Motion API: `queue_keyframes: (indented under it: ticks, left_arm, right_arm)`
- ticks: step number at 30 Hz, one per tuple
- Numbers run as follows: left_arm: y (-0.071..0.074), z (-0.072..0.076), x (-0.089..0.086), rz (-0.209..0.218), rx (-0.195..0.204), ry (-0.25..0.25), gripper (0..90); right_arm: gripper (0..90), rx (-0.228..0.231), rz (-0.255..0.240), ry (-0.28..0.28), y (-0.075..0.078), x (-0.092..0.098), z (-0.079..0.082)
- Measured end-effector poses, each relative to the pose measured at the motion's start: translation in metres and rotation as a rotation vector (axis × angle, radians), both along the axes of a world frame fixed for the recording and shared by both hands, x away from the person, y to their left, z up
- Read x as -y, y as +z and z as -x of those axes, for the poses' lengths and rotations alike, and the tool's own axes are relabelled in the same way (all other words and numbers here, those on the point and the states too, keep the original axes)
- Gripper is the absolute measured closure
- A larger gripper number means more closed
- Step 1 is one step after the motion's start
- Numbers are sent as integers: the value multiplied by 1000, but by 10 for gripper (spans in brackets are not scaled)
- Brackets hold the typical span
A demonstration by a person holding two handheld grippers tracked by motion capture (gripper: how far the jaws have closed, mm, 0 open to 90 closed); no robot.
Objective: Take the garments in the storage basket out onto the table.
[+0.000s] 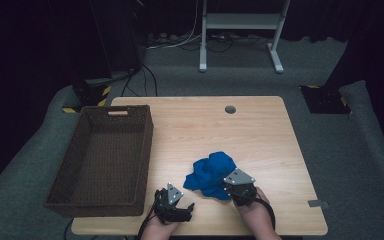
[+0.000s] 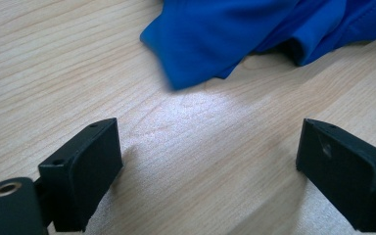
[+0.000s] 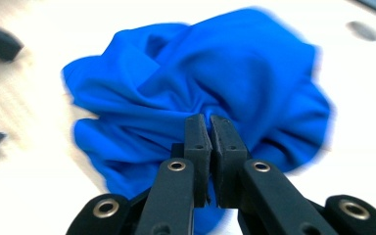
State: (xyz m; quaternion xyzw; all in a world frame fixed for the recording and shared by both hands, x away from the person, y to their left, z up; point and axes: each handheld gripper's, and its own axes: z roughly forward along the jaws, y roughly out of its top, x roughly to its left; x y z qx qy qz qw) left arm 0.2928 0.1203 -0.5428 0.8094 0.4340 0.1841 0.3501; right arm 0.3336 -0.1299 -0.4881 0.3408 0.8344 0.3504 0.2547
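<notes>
A crumpled blue cloth [image 1: 210, 172] lies on the wooden table [image 1: 260, 130] near its front edge. My right gripper [image 1: 231, 191] comes in from the cloth's near right side. In the right gripper view its jaws [image 3: 209, 122] are pressed together on a fold of the cloth [image 3: 200, 73], whose creases gather at the tips. My left gripper [image 1: 187, 209] rests low on the table just left of the cloth. Its jaws [image 2: 210, 152] stand wide apart over bare wood, and the cloth's edge [image 2: 225, 34] lies a short way beyond them.
A dark wicker basket [image 1: 146, 150] stands along the table's left side. A small round cable hole [image 1: 230, 109] sits near the far edge. A white desk frame [image 1: 240, 22] stands on the floor behind the table. Bare wood stretches beyond and right of the cloth.
</notes>
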Motion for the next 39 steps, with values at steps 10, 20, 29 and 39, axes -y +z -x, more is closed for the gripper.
queue_keyframes:
  ticks: [10,20,29,39]
  left_arm:
    - [0,-1,0,-3,0,-4,98]
    - [0,-1,-1,-6,2,-6,98]
    - [0,-1,-1,-2,1,-4,100]
    - [0,-1,0,-2,1,-4,101]
  right_arm:
    - [813,-51,15,-210,-20,81,-8]
    - [556,-82,-60,-126,5,59,-2]
    - [534,-85,-19,17,-6,6,2]
    - [871,-114,50,42,-22,-10,3]
